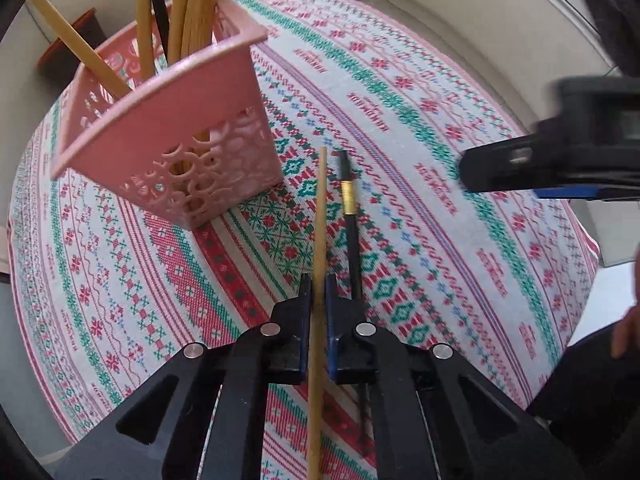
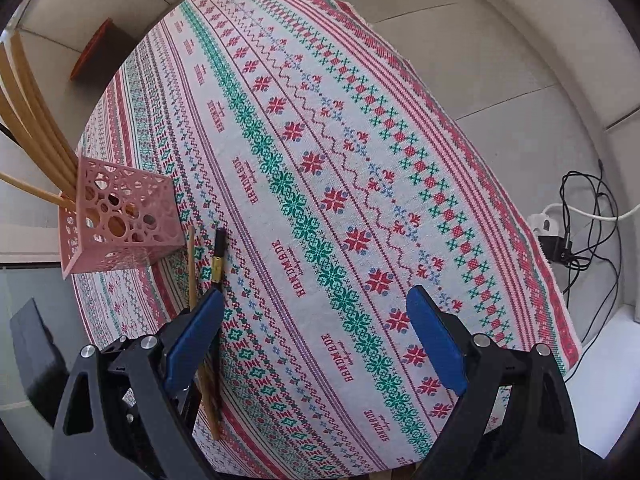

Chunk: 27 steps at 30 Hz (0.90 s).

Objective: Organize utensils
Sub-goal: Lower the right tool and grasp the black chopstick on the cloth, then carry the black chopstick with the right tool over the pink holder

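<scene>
While its jaws pinch a wooden chopstick [image 1: 319, 240] mid-shaft, the left gripper [image 1: 319, 296] points it toward the pink basket [image 1: 172, 128], where other chopsticks already stand; a black chopstick [image 1: 350, 216] lies just beside on the tablecloth [image 1: 440, 160]. From the right wrist, the right gripper [image 2: 316, 344] hangs wide and empty over the cloth, likely free for that black one [image 2: 218, 256].

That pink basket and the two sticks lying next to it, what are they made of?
The basket looks like moulded matte plastic: thin walls with cut-out circles. The pale chopstick pinched in the left gripper looks like bare bamboo or wood, tan and unvarnished. The black chopstick seems lacquered wood or plastic with a shiny gold band, possibly metal.
</scene>
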{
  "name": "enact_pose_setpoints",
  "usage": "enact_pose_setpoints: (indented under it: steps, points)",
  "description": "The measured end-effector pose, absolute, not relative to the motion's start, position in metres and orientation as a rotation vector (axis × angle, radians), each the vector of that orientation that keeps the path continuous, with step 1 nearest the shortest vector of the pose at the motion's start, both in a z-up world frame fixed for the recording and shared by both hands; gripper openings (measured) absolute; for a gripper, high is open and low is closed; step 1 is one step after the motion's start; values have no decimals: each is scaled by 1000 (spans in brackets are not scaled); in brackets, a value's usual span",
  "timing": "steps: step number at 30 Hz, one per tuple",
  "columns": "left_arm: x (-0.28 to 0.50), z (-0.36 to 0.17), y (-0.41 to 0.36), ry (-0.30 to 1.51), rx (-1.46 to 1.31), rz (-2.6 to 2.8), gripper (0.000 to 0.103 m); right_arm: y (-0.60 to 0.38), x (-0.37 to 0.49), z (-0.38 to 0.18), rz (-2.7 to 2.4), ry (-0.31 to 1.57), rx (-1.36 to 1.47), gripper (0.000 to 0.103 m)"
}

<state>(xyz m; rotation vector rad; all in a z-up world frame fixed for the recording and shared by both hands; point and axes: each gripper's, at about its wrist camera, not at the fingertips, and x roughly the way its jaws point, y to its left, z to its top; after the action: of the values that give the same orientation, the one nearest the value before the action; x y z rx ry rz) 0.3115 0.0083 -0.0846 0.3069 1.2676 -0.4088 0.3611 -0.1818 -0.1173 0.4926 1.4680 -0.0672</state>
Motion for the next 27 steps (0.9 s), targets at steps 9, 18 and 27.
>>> enact_pose_setpoints:
  steps: [9, 18, 27]
  points:
    - [263, -32, 32, 1164, 289, -412, 6, -140, 375, -127, -80, 1470, 436, 83]
    - [227, 24, 72, 998, 165, -371, 6, -82, 384, -132, -108, 1407, 245, 37]
    - [234, 54, 92, 894, 59, -359, 6, -120, 359, -100, -109, 1303, 384, 7]
